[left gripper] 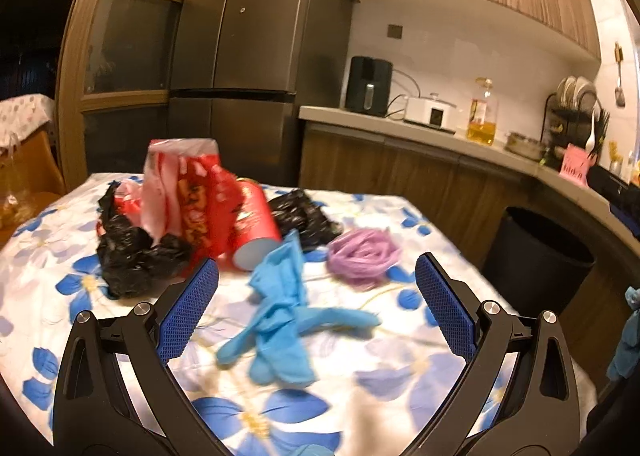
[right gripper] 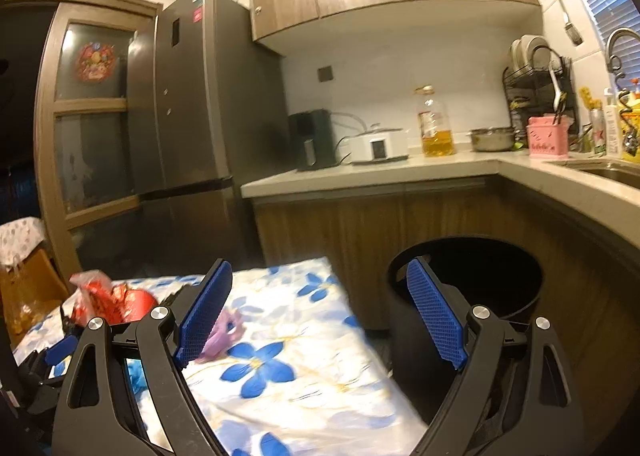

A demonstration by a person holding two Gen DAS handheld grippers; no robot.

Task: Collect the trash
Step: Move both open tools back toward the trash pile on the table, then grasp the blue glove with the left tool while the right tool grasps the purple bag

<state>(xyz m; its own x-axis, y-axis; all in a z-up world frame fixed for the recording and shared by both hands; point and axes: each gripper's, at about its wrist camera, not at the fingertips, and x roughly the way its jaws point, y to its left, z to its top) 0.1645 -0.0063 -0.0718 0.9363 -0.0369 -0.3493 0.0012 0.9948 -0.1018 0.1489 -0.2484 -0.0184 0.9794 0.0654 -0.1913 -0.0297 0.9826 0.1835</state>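
Both claws, left claw [left gripper: 317, 276] and right claw [right gripper: 320, 288], gape empty. A crumpled blue glove [left gripper: 280, 320] lies on the flowered bench [left gripper: 400, 376], beside purple scrap [left gripper: 364, 256], red wrappers [left gripper: 200, 196] and black bags [left gripper: 132, 256].

No text can be read with any certainty. The crumpled red snack bag [left gripper: 200, 208] on the table bears large yellow characters, too blurred to make out. The red cylindrical can [left gripper: 256, 224] lying beside it carries pale print that cannot be read. The refrigerator [right gripper: 200, 96] has a small red sticker and a blue-and-white label near its top, both too small to read. The oil bottle [right gripper: 434, 124] on the worktop wears a label with illegible print. The pink basket [right gripper: 547, 140] shows faint, unreadable lettering.
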